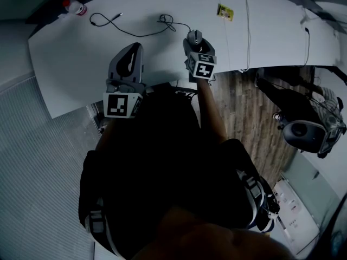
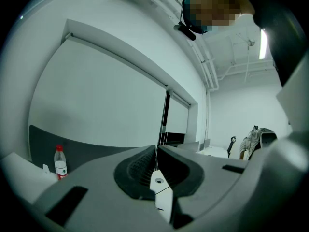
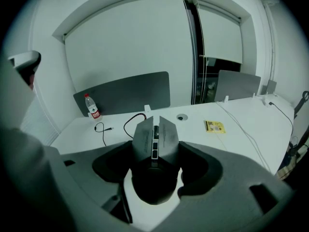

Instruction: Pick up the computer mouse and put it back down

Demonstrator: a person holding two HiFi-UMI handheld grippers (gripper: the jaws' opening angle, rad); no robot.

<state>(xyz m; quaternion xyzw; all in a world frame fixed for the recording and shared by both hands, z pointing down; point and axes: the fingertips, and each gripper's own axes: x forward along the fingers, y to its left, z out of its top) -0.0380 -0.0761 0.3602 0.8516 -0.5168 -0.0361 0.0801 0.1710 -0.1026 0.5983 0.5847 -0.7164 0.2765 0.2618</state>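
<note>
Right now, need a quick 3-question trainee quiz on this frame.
1. True or false: the left tongs grip the water bottle.
2. What sits between the right tongs? A) cable B) computer mouse C) water bottle
3. Fill in: the yellow card lies flat on the white ____.
Key: 1 false, they are shut on nothing; 2 B; 3 desk.
</note>
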